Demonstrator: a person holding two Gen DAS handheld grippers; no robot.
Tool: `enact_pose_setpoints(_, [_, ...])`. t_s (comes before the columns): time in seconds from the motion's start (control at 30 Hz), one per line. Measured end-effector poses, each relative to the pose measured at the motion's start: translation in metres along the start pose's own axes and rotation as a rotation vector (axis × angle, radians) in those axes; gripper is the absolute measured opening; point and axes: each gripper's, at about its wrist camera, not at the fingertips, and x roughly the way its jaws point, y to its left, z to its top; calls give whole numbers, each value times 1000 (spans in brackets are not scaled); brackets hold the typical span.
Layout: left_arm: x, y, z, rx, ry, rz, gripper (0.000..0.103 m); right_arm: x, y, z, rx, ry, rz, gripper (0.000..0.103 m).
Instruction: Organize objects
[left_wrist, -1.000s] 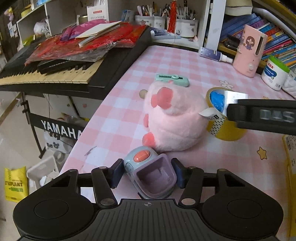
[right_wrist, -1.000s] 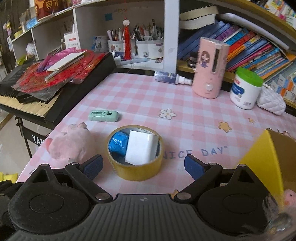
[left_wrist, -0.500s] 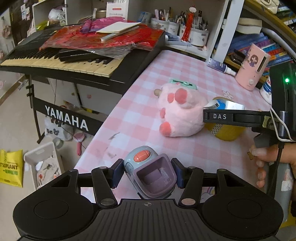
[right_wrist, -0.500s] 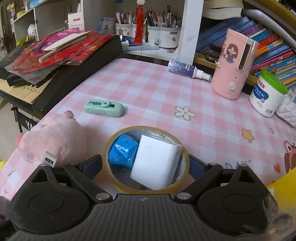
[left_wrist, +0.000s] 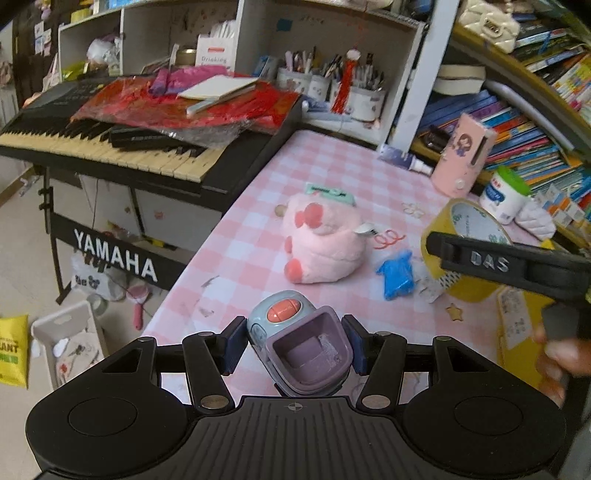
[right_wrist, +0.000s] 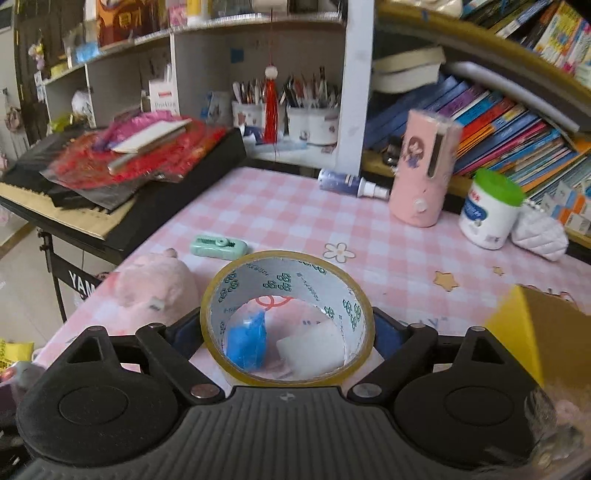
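Observation:
My left gripper (left_wrist: 293, 343) is shut on a small grey-blue and purple toy device (left_wrist: 299, 339) with an orange button, held above the pink checked table's near edge. My right gripper (right_wrist: 286, 328) is shut on a yellow tape roll (right_wrist: 288, 284), lifted and tilted off the table; it also shows in the left wrist view (left_wrist: 465, 236). Through the roll I see a blue piece (right_wrist: 247, 339) and a white block (right_wrist: 314, 350) lying on the table. A pink plush toy (left_wrist: 321, 243) lies mid-table, with a green tape dispenser (right_wrist: 218, 245) behind it.
A Yamaha keyboard (left_wrist: 110, 147) piled with red packets borders the table's left. A pink device (right_wrist: 424, 170), a green-lidded jar (right_wrist: 487, 210), a spray bottle (right_wrist: 351, 182) and a white pouch (right_wrist: 539, 236) stand along the back by the bookshelf. A yellow box (right_wrist: 532, 332) sits at right.
My right gripper closed on the tape roll and lifted it, leaving the blue piece and white block on the table. My left gripper drew back and rose with the toy.

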Motion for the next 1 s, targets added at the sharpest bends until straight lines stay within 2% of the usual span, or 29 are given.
enact_pose_setpoints(0.33, [-45,7,-10,9,-47,-58,54,-86,8,-24,39,-36,6,90])
enact_pose_setpoints(0.47, [-64,7,-21,49,-70,-84,54,-109,15,-43,53,-31,-13,90])
enact_pose_setpoints(0.8, [-90,22,-65,107,-24,-120,54,-153,40,-96,83,33,-53,90])
enact_pose_setpoints(1.0, [-109,26,-87,143,-14,-155,54,-179,47,-127,142,72,-89,90])
